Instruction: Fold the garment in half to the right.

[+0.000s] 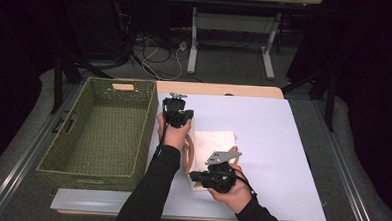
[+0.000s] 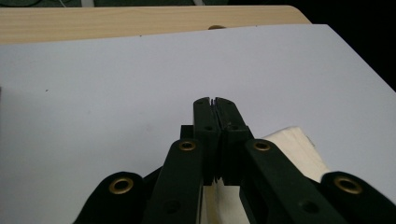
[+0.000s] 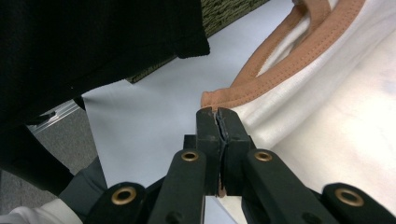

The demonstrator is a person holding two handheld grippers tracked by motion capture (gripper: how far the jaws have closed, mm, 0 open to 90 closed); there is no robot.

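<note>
Holding the cream cloth (image 1: 213, 144) at two spots, both grippers look pinched shut on it: the left gripper (image 1: 176, 111) near the frame's middle, the right gripper (image 1: 195, 176) lower down. I think thin edges could slip out. Below lies a white desk (image 1: 273, 139), a green basket (image 1: 103, 131) at left, dark room behind.

Cloth (image 1: 213, 144): near edge hidden under right gripper (image 1: 197, 177) and hand in the high view; left side covered by the left forearm (image 1: 157, 179). In the left gripper view, cloth (image 2: 299, 147) mostly behind the jaws, cut by bottom edge. In the right gripper view, cloth (image 3: 327, 107) ran off top and right edges; basket (image 3: 224, 14) largely masked by a dark sleeve (image 3: 93, 42). Desk (image 1: 282, 144) near edge partly blocked by both arms. Whether the left gripper (image 2: 215, 103) pinched any fabric could not be told.
</note>
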